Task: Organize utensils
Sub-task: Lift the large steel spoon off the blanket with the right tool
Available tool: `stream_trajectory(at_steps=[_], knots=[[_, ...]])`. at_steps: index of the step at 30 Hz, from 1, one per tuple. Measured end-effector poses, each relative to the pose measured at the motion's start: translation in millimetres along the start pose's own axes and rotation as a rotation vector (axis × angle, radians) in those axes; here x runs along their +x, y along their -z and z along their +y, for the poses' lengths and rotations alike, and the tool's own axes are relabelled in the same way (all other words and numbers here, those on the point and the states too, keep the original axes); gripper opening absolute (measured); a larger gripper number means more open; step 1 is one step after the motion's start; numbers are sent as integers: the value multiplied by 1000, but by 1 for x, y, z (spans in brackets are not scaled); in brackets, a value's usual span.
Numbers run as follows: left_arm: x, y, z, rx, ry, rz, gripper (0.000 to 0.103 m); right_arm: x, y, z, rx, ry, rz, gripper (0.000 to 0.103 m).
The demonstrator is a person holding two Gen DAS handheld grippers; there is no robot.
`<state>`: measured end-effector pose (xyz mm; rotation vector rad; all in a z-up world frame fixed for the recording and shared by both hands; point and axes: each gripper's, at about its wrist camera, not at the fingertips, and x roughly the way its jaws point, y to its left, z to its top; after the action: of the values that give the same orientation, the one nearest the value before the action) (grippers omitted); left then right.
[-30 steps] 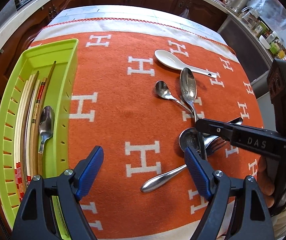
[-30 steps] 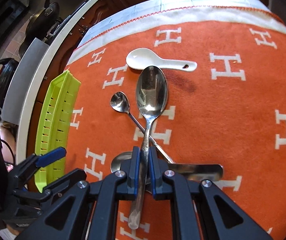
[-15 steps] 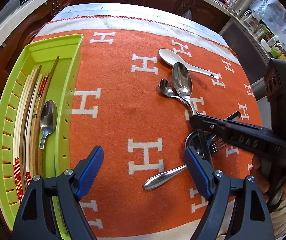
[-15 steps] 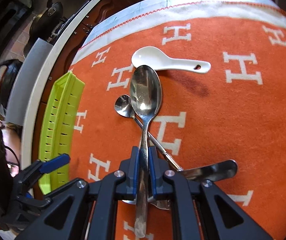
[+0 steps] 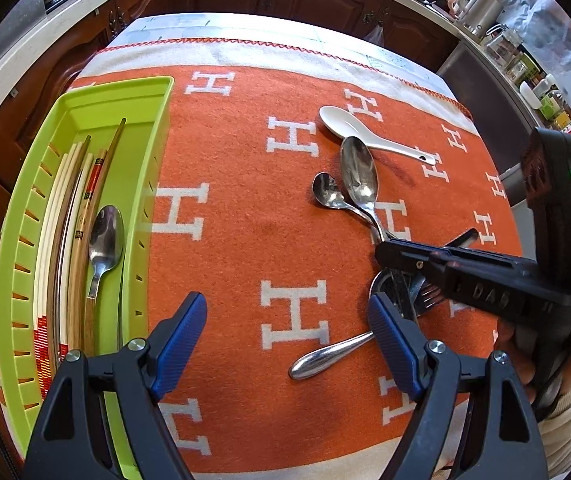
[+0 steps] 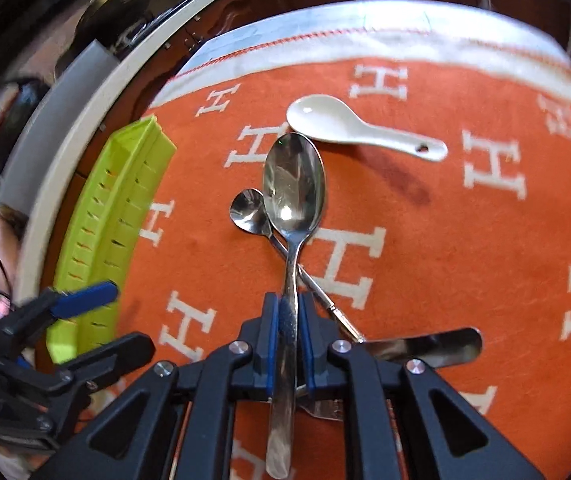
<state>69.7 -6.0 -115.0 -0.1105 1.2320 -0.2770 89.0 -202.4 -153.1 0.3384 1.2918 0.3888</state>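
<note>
Right gripper (image 6: 288, 344) clamped on the handle of the big steel spoon (image 6: 294, 188), pads pressed flat to either side of the narrow shank, bowl pointing away over the orange cloth (image 6: 425, 248). Probably lifted a little, bowl hanging over the small spoon (image 6: 247, 212) and just short of the white ceramic spoon (image 6: 337, 122); contact with either hard to tell. Left gripper (image 5: 285, 336) wide apart and holding nothing, hovering near the green tray (image 5: 141, 184), where chopsticks (image 5: 65, 216) and one spoon (image 5: 103, 236) already lie lengthwise. Judged stiff, fairly light, and slick: polished metal, likely to pivot or slide between the pads if tipped bowl-down. Best hold about where it sits now, on the flat of the handle closer to the bowl than to the tail, kept level on the way to the tray. Fork (image 5: 429, 294) and a further spoon (image 5: 333, 354) waiting under the right gripper, crossed and easy to disturb.
</note>
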Motion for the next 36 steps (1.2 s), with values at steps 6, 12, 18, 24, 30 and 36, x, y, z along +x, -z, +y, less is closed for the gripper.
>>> stream_trajectory(at_steps=[6, 12, 18, 24, 30, 36], knots=[[-1, -1, -2, 2, -2, -4, 81, -1, -1, -12, 21, -73, 9, 10], [-1, -2, -1, -3, -6, -5, 81, -3, 7, 12, -102, 56, -57, 9], [1, -4, 2, -16, 1, -4, 81, -14, 10, 14, -87, 38, -93, 9], [8, -12, 0, -35, 52, 8, 80, -35, 13, 8, -49, -4, -136, 6], [29, -30, -5, -59, 96, 45, 75, -46, 15, 1, -19, 4, -149, 2], [45, -36, -15, -79, 148, 82, 74, -42, 21, 2, -36, 11, -139, 2]])
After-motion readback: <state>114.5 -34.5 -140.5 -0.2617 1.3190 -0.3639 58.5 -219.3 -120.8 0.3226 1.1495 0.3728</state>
